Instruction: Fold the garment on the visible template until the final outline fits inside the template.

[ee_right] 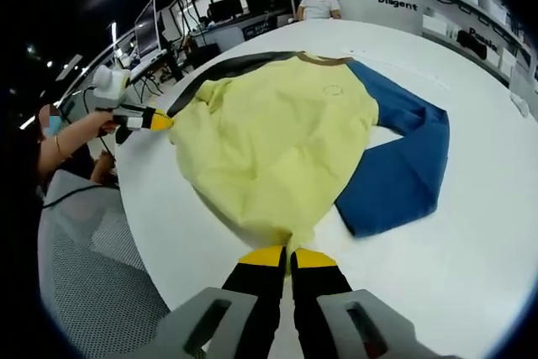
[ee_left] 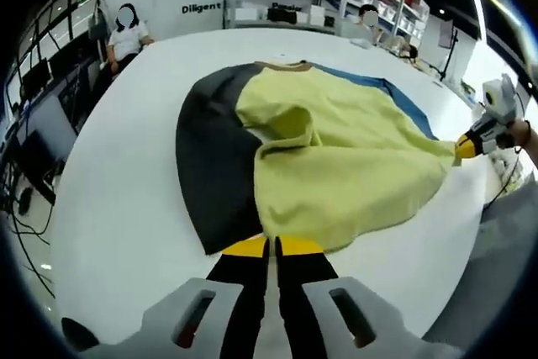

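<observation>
Both tongs, left tongs (ee_left: pixel 272 245) and right tongs (ee_right: pixel 288 254), pinch the yellow garment (ee_right: pixel 277 145); uneven pulling could drag it off the dark template (ee_left: pixel 210 166).

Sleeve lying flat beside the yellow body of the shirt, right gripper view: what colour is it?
Blue; the sleeve shows best in the right gripper view.

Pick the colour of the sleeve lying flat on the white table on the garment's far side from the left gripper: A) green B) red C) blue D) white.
C: in the right gripper view the sleeve spread on the table beside the yellow body of the garment is plainly blue, while the right gripper pinches the yellow hem.
</observation>
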